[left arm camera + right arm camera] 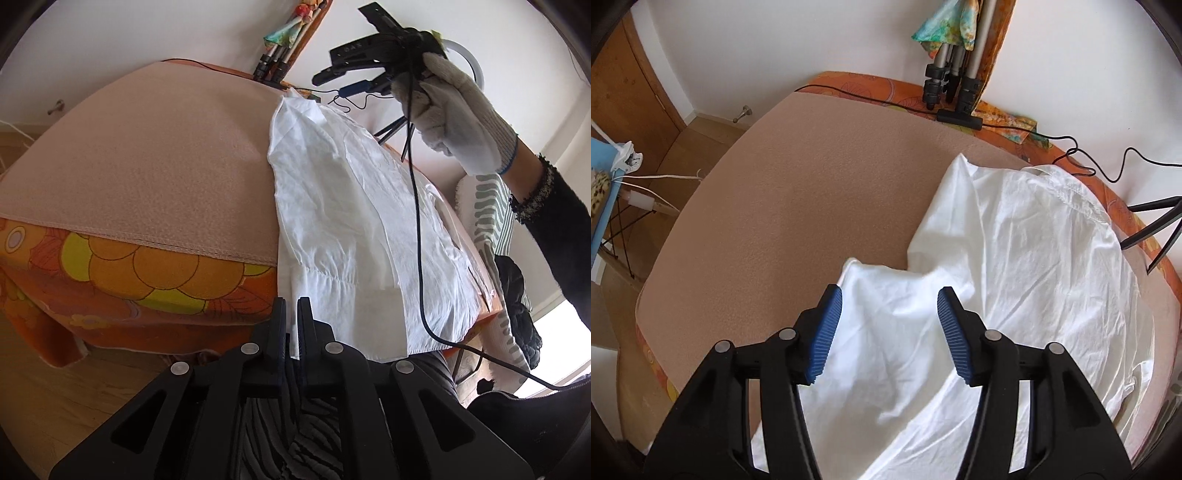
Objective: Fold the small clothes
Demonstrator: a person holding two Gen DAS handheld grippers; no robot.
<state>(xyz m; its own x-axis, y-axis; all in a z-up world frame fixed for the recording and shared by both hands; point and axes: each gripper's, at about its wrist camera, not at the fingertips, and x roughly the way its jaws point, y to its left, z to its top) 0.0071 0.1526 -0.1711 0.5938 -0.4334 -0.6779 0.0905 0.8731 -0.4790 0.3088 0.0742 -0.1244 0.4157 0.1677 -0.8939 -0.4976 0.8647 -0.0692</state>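
Note:
A white garment point(351, 221) lies crumpled on the right half of a table under a beige mat point(147, 166), its hem hanging over the near edge. My left gripper point(291, 306) sits at that hem's left corner, jaws almost together with white cloth in the thin slit. A gloved hand holds my right gripper point(332, 74) high over the garment's far end. In the right wrist view, the right gripper point(890, 295) stands open above a folded-over flap of the garment point(1015, 258). Its blue pads point(827, 332) touch nothing.
An orange floral cloth point(147, 280) hangs under the mat. Folded tripod legs point(953, 85) stand at the table's far edge, and a black cable point(1071, 155) trails along it. Another tripod's legs point(1152, 221) are at the right. The right gripper's cord point(417, 221) hangs across the garment.

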